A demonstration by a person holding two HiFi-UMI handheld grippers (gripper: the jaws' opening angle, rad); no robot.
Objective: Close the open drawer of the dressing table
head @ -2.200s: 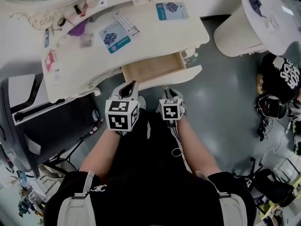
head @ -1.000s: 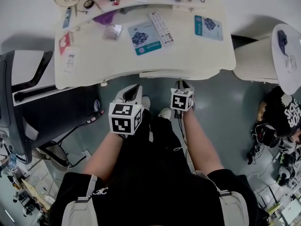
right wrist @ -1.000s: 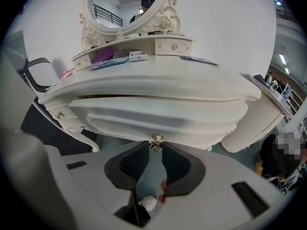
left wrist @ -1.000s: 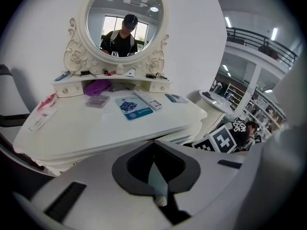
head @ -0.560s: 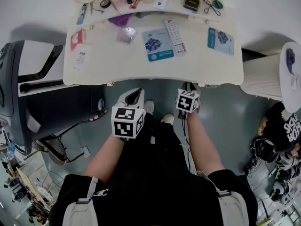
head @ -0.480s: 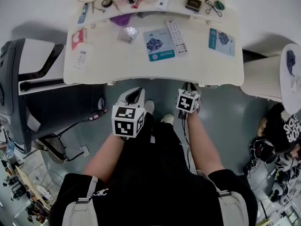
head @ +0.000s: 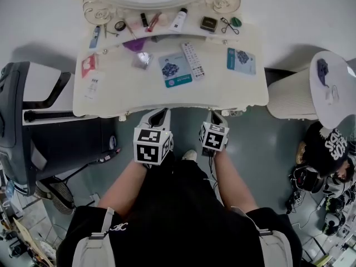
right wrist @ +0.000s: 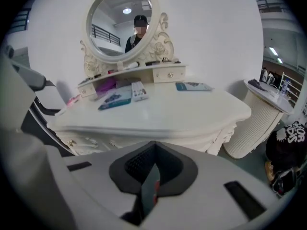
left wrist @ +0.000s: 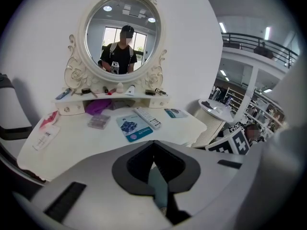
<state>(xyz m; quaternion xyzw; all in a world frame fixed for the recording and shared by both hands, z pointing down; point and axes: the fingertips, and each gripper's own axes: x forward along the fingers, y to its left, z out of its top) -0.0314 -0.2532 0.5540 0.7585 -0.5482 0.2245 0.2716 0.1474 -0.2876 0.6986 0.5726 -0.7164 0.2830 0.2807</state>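
L tool (head: 161, 112) & R tool (head: 216, 114) both pressed together, empty. Drawer (right wrist: 158, 138) looks shut; swinging up could clip surface (head: 222, 88) edge imo.

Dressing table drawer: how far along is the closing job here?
Done: the drawer sits flush under the dressing table top, with no opening showing. In hand: nothing; the left claw and right claw are both shut, empty and clear of the front. Left: nothing visible.
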